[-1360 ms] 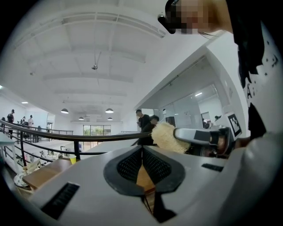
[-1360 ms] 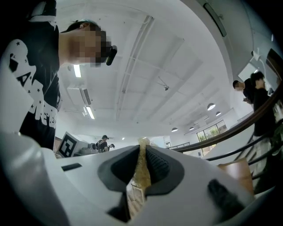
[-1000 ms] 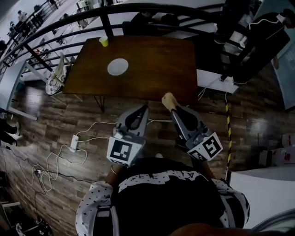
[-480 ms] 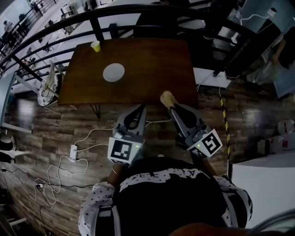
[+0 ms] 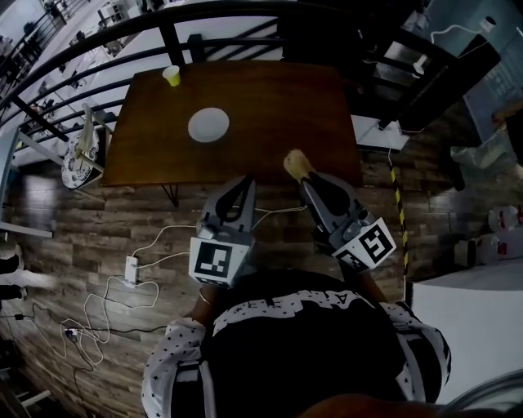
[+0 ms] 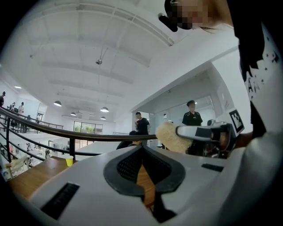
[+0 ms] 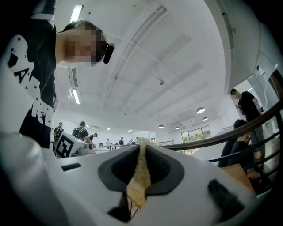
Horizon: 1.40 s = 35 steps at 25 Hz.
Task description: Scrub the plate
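Observation:
A white plate (image 5: 208,126) lies on the brown wooden table (image 5: 286,106), far ahead of both grippers. My left gripper (image 5: 244,184) hovers over the floor just short of the table's near edge, shut with nothing in it. My right gripper (image 5: 304,175) is beside it, shut on a tan sponge (image 5: 297,164) that sticks out past its tips. In the left gripper view, the left gripper (image 6: 142,148) points level, and the sponge (image 6: 170,137) shows to its right. In the right gripper view, the sponge (image 7: 140,170) sits pinched in the right gripper (image 7: 142,145).
A yellow cup (image 5: 172,75) stands at the table's far left corner. A black railing (image 5: 204,20) runs behind the table. White cables and a power strip (image 5: 131,265) lie on the wood floor at the left. Yellow-black tape (image 5: 398,212) marks the floor at the right. People stand in the background.
The head camera has swung slightly, so the table and plate shift in the picture. Both grippers stay nearly where they were, the right still holding the sponge.

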Tool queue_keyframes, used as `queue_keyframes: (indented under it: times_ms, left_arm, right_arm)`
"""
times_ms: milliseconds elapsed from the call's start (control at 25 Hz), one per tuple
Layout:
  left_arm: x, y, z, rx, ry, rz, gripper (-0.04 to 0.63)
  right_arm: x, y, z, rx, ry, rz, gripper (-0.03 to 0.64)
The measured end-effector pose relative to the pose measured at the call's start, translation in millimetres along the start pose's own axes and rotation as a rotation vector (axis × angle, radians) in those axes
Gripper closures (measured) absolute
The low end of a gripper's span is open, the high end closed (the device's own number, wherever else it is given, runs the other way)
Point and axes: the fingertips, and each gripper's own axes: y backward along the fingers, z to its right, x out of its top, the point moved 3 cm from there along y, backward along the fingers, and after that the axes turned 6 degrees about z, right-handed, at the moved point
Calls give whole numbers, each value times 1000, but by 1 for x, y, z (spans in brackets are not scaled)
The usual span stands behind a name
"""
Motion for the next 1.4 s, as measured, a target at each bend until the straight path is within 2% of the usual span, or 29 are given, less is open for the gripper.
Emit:
queue_keyframes:
  times_ms: [320, 480, 1080, 1400]
  left_arm:
    - [-8, 23, -48, 65, 3, -7, 581]
    - [-11, 33, -70, 87, 0, -14, 581]
    - [-14, 57, -122, 38, 24, -11, 581]
    - [-10, 76, -146, 64, 15, -2, 581]
  right_arm:
    - [-28, -35, -11, 39, 18, -47, 568]
    - [-35, -52, -16, 23, 4, -37, 568]
    - [-51, -97, -53, -38, 14, -53, 568]
    - [-60, -114, -66, -16, 25, -58, 568]
